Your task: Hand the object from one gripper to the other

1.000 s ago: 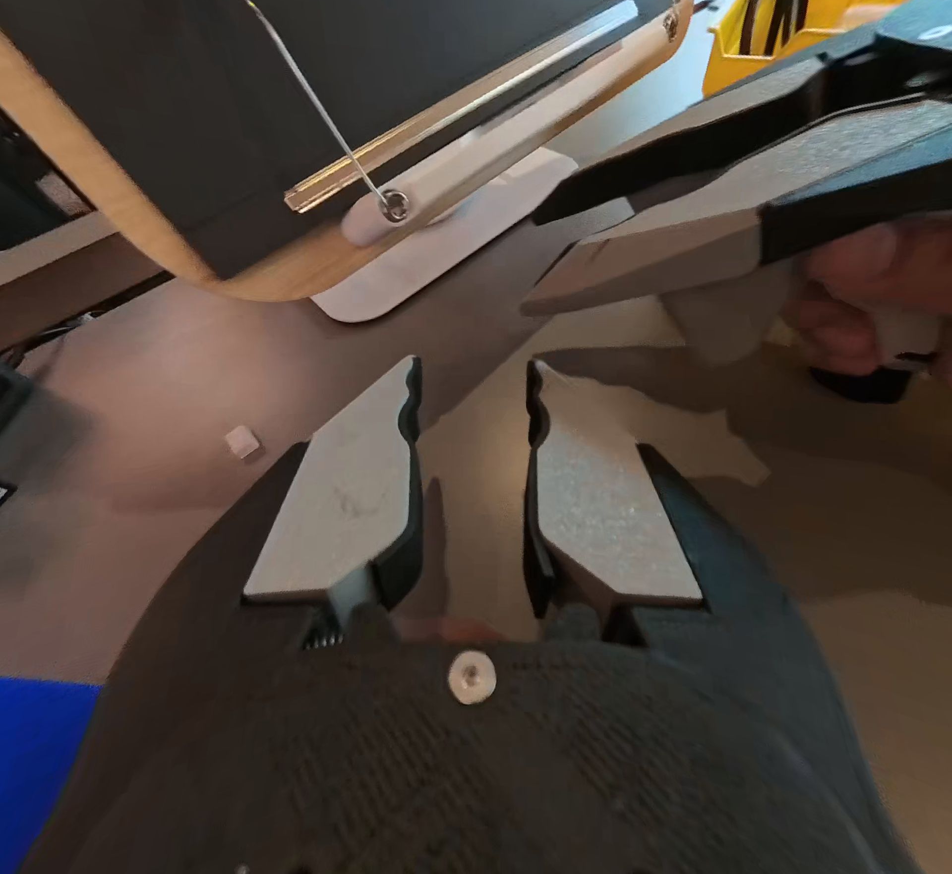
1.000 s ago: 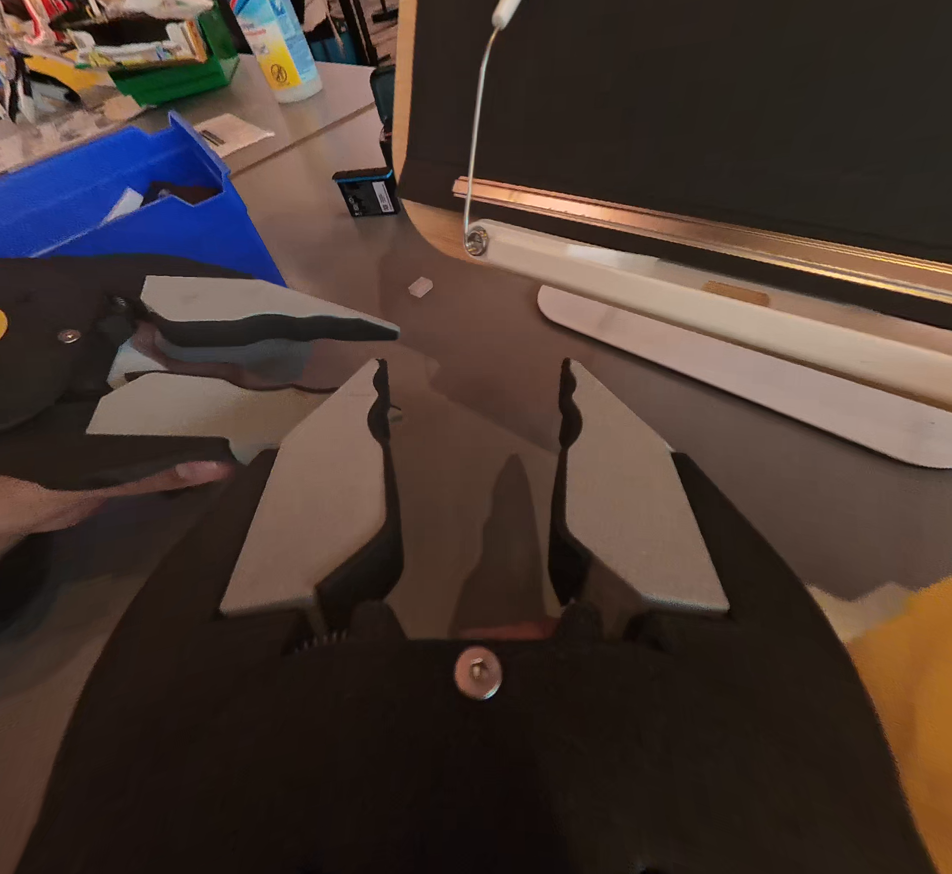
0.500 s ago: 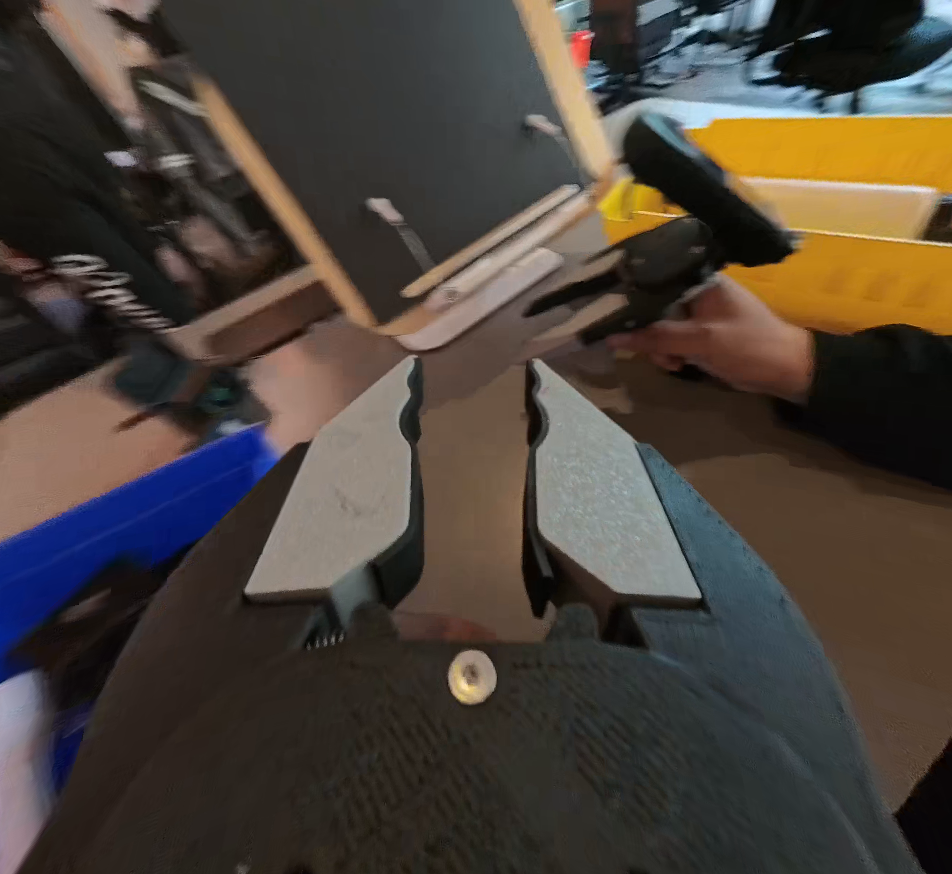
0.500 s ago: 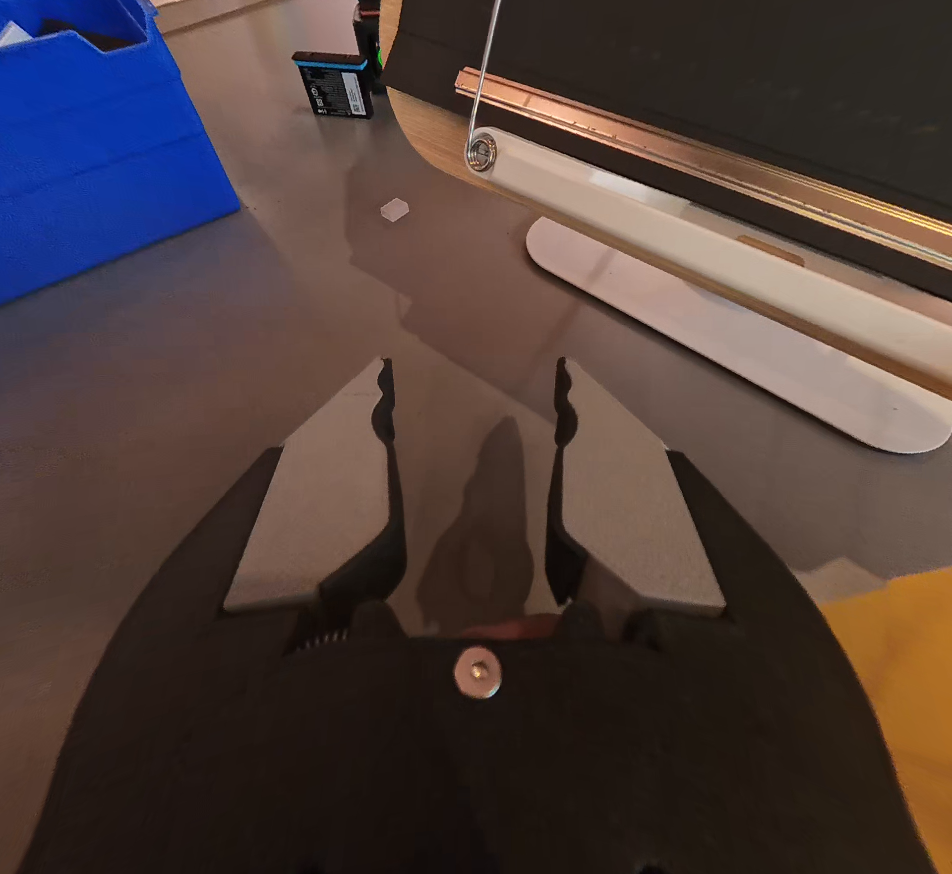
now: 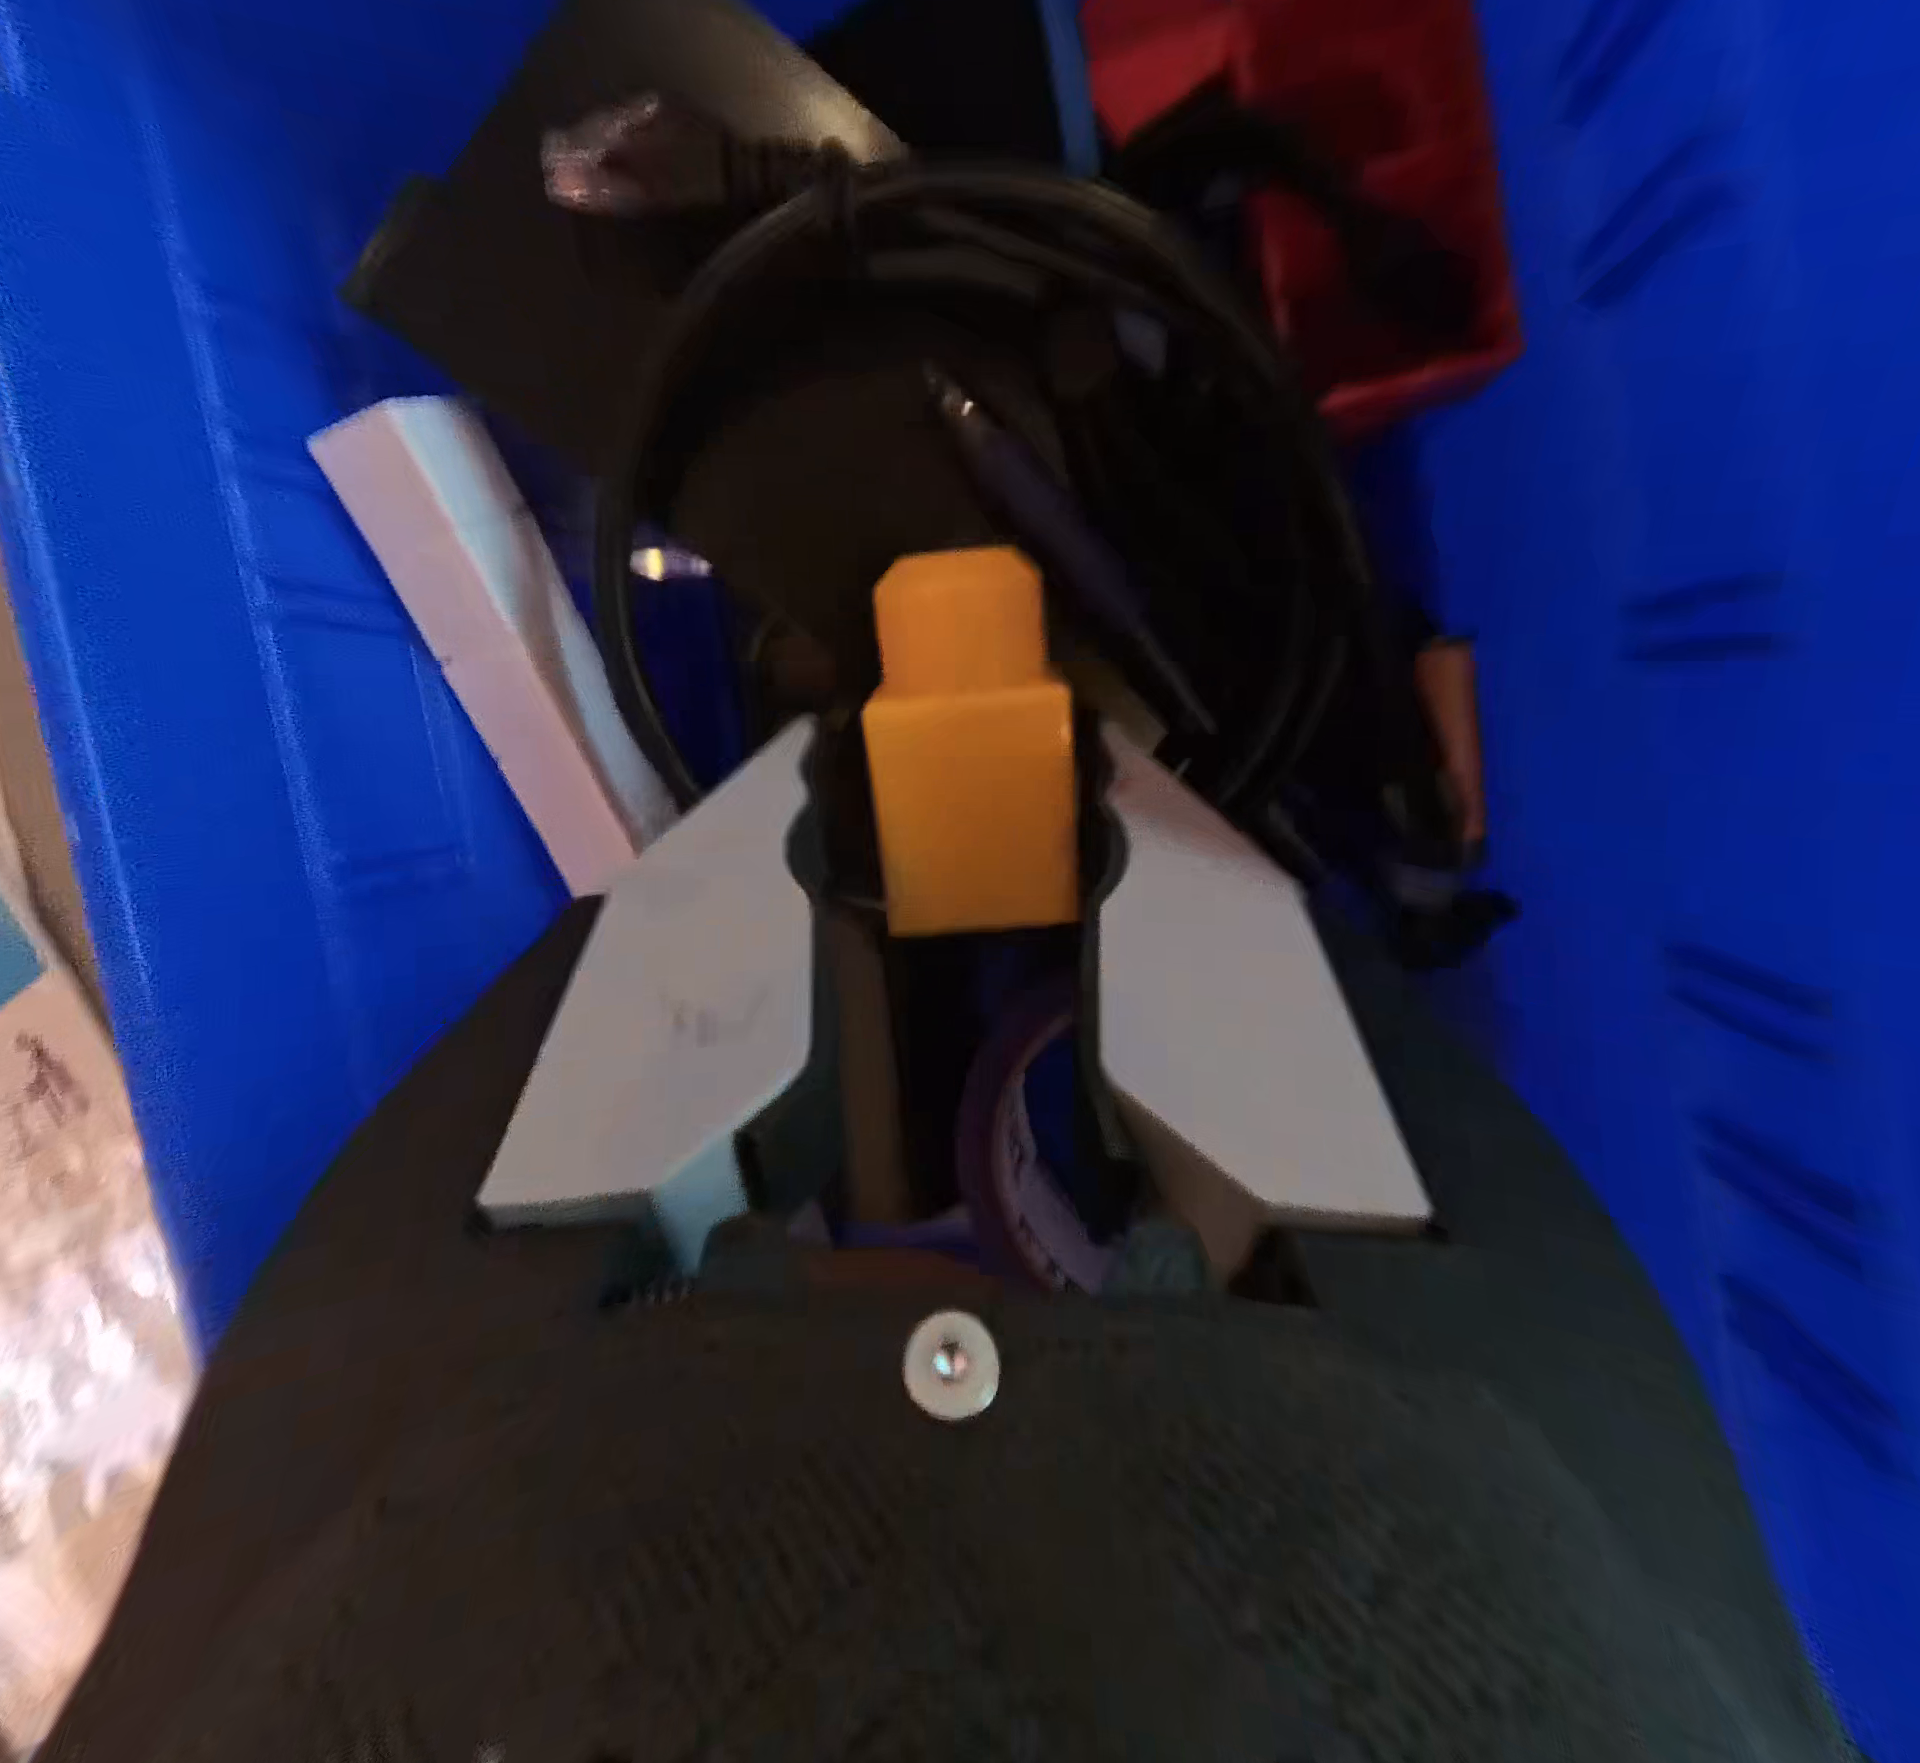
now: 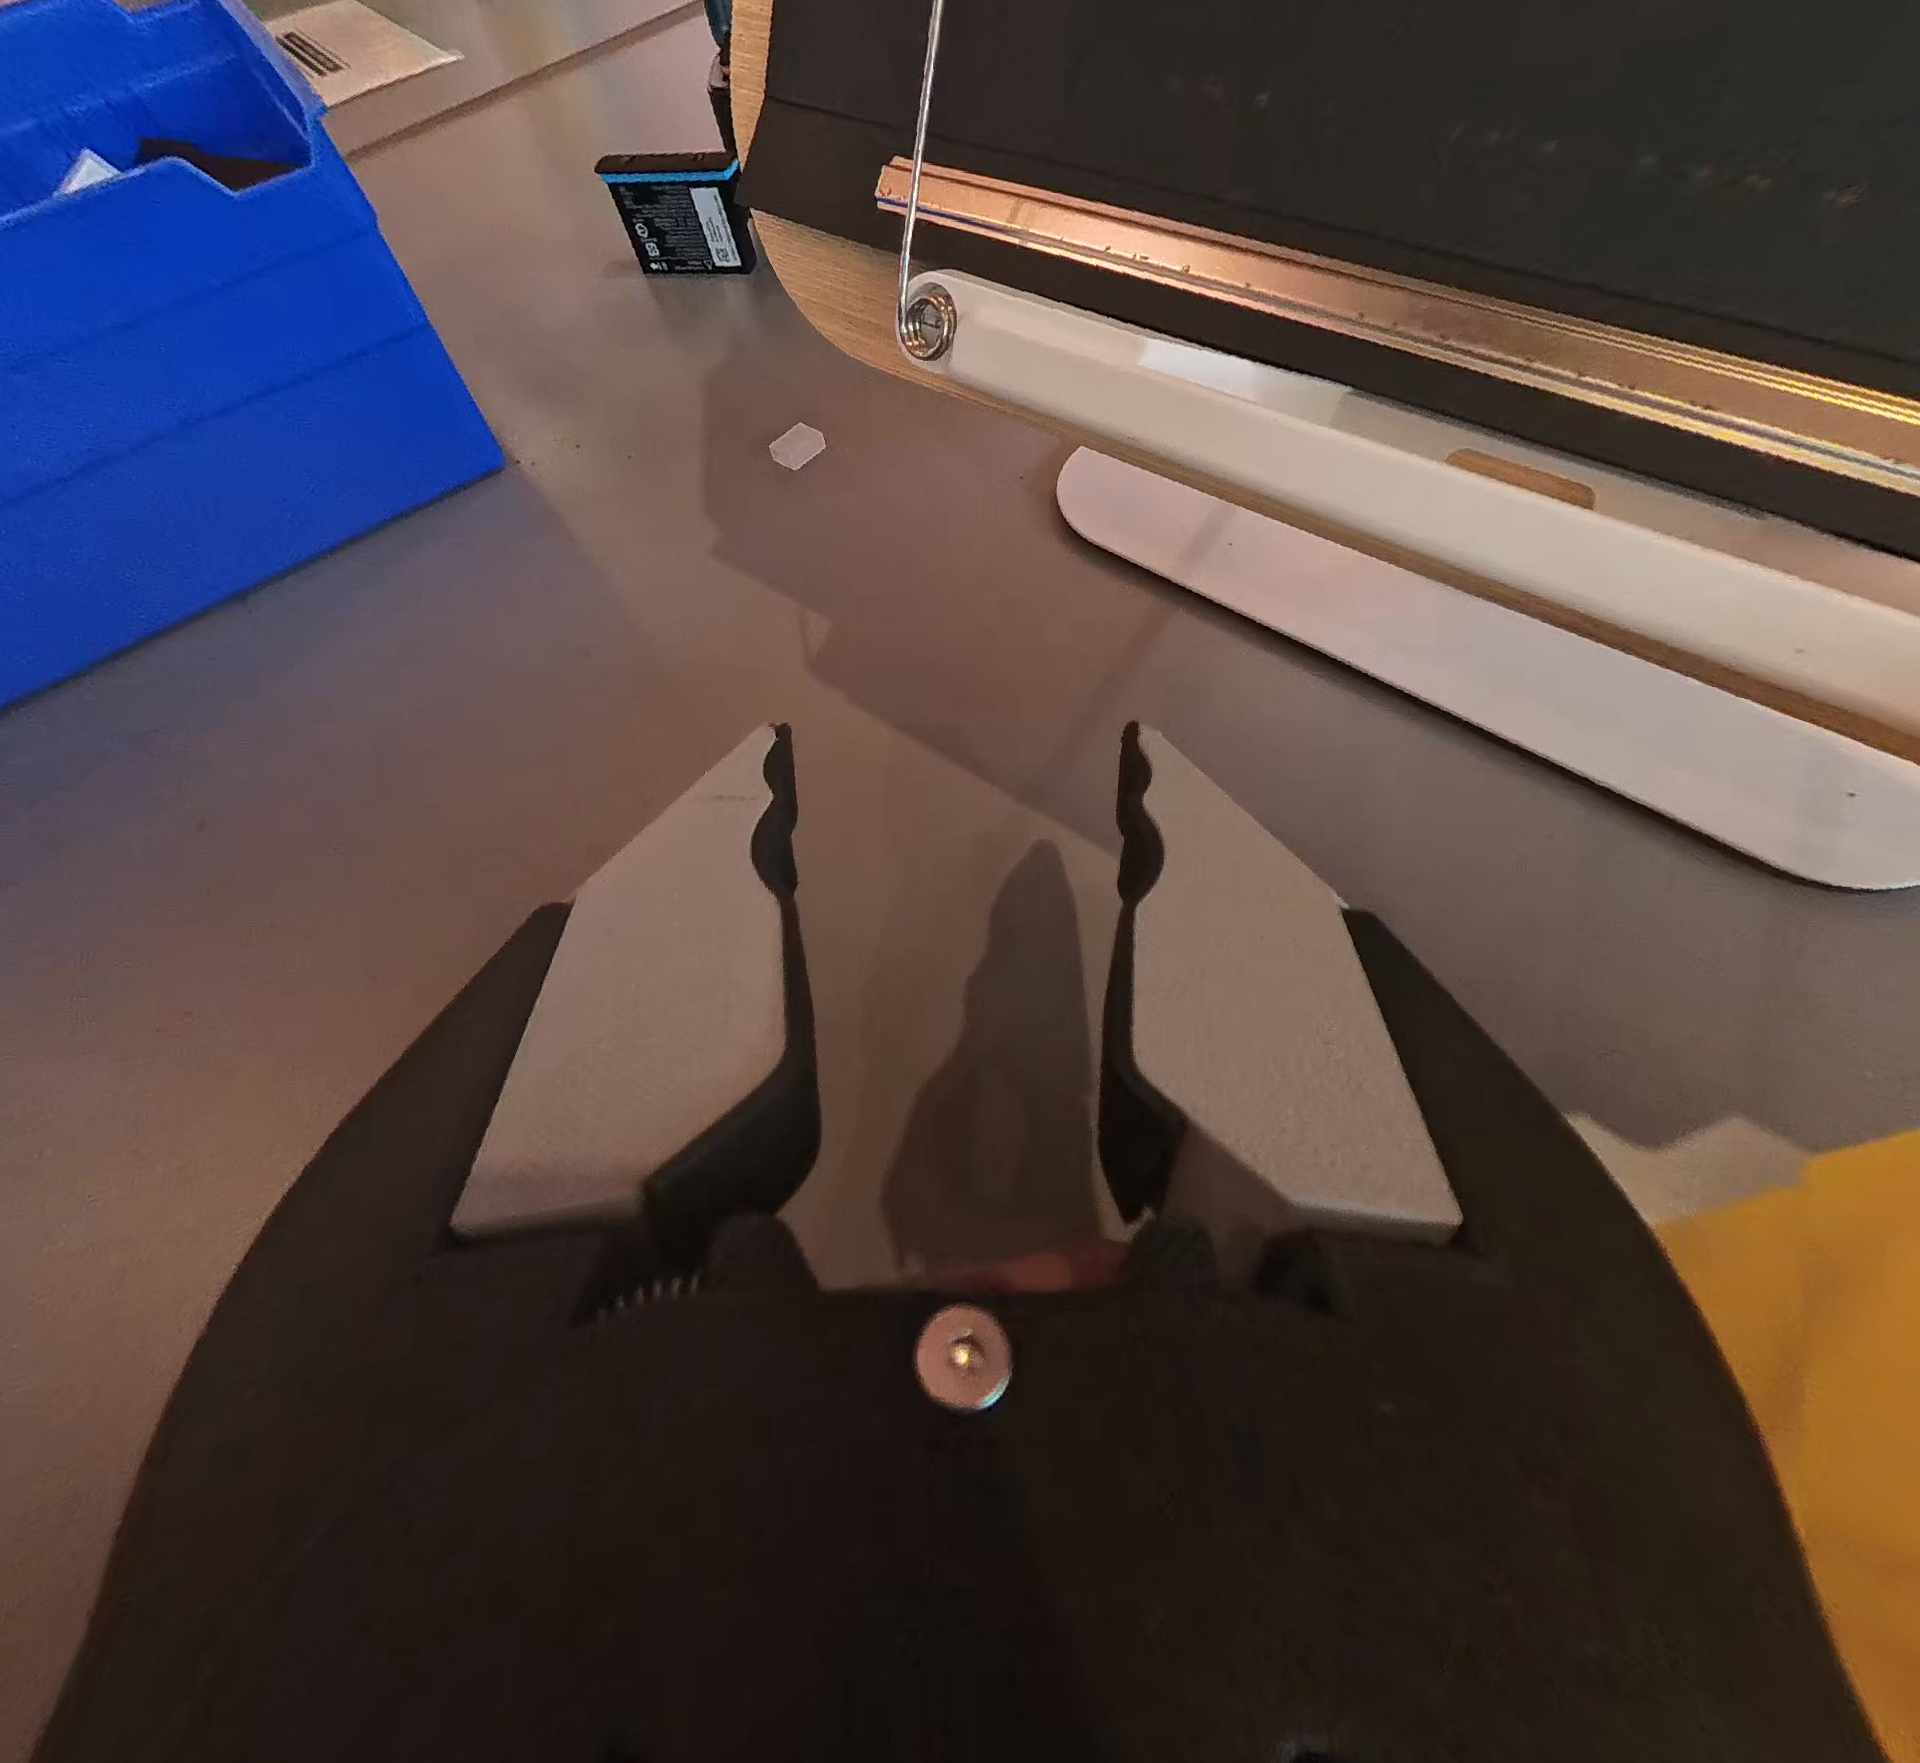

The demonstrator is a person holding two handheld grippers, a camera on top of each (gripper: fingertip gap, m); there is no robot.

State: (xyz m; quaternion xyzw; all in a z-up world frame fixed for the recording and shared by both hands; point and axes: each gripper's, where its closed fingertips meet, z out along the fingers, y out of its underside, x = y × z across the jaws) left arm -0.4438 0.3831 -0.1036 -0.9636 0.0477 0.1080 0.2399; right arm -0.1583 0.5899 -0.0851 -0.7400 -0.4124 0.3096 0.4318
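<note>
In the left wrist view my left gripper (image 5: 956,747) is down inside a blue bin (image 5: 1662,363). An orange block (image 5: 966,778) with a narrower stub on top sits between the jaws, with the dark pads against both of its sides. The picture is blurred. My right gripper (image 6: 951,737) is open and empty, low over the grey table (image 6: 312,882). The blue bin also shows in the right wrist view (image 6: 208,383), at the left. Neither gripper shows in the other's view.
The bin also holds a black cable coil (image 5: 935,217), a white box (image 5: 468,591) and red pieces (image 5: 1371,155). On the table stand a dark board (image 6: 1351,51) on a white base (image 6: 1455,674), a small black battery (image 6: 681,217), a tiny white piece (image 6: 797,446) and a yellow bin (image 6: 1829,1401).
My left gripper has swung left from the table into the blue bin and now has the orange block between its jaws. The right gripper has barely moved and stays open.
</note>
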